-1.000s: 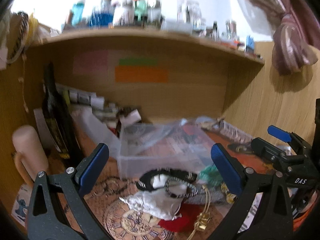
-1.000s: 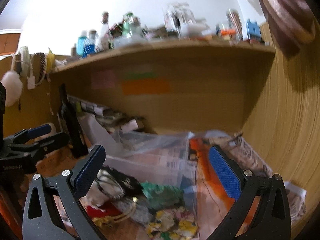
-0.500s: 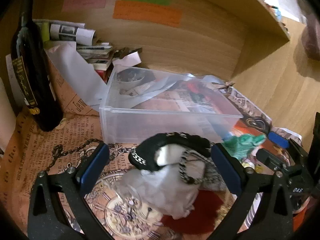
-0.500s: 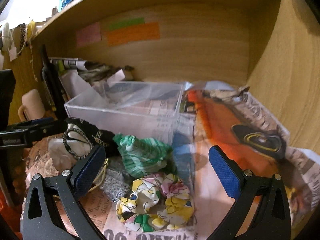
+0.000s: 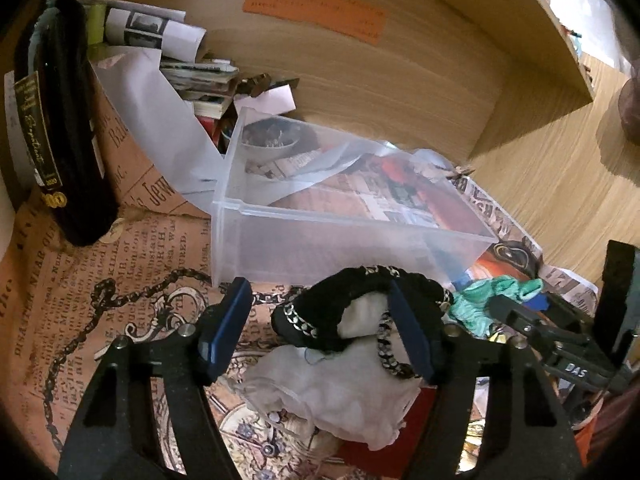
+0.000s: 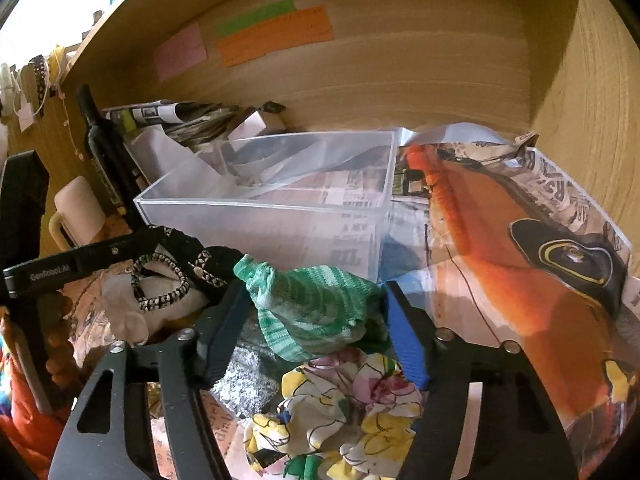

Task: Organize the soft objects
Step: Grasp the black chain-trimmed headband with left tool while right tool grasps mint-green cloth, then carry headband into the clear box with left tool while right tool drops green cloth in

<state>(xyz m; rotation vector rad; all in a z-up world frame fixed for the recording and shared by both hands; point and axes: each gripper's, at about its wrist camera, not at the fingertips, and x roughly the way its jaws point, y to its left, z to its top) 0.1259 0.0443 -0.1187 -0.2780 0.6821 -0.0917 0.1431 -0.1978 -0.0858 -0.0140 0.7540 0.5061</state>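
Two grippers work the pile of soft things in front of the clear plastic bin (image 5: 352,236), which stands at twelve o'clock from both. Starting at your left: the dark bottle (image 5: 60,120) stands at ten o'clock, clear of the work. Your left gripper (image 5: 320,332) straddles the black chain-trimmed scrunchie (image 5: 352,300), which lies on a white cloth pouch (image 5: 340,392). Its jaws have just been closing; the right pad sits against the loop, the left pad is still apart from it, so nothing is pinched yet. You seem to be bracketing the loop to lift it whole.

Moving right, your right gripper (image 6: 312,332) brackets the green striped scrunchie (image 6: 312,312), its jaws also just closing, pads close at either side; I cannot tell whether they press yet. The floral scrunchie (image 6: 340,412) lies at six o'clock beneath it.

The bin holds no soft thing; only the printed paper beneath shows through it.
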